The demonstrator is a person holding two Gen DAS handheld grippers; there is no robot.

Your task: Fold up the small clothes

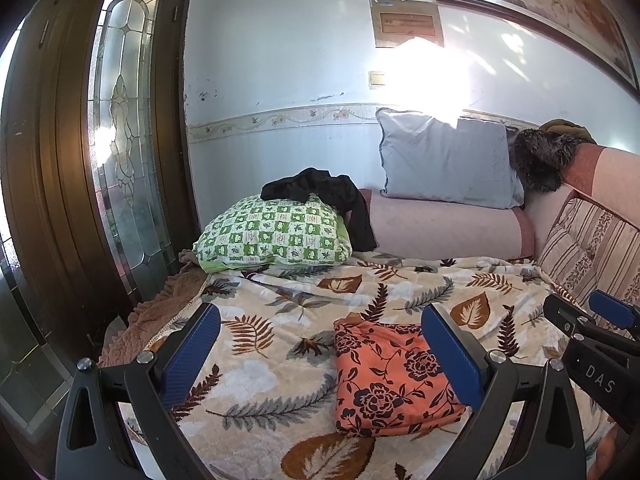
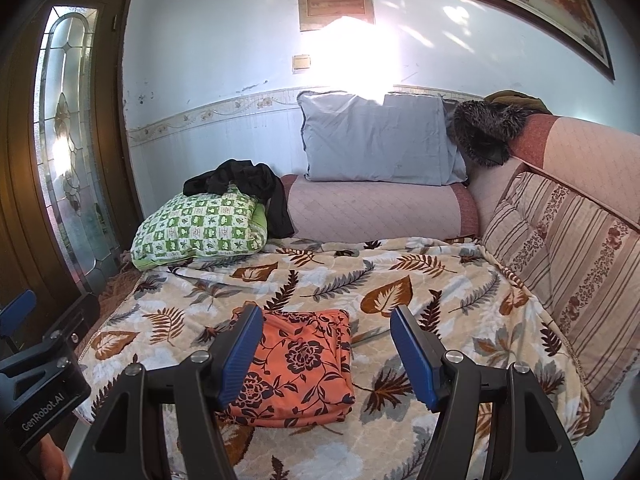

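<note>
Tongs (image 2: 326, 354) seemingly above folded cloth (image 2: 298, 364)

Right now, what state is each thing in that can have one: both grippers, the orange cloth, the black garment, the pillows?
left gripper: open, empty, above the blanket.
right gripper: open, empty.
orange floral cloth: folded into a flat packet, lying on the leaf-print blanket.
black garment: unfolded, crumpled, draped over the green checked pillow.
blue pillow: propped upright against the wall.

Leaf blanket (image 2: 400, 280) bears folded orange cloth (image 2: 304, 364) (floral)
</note>
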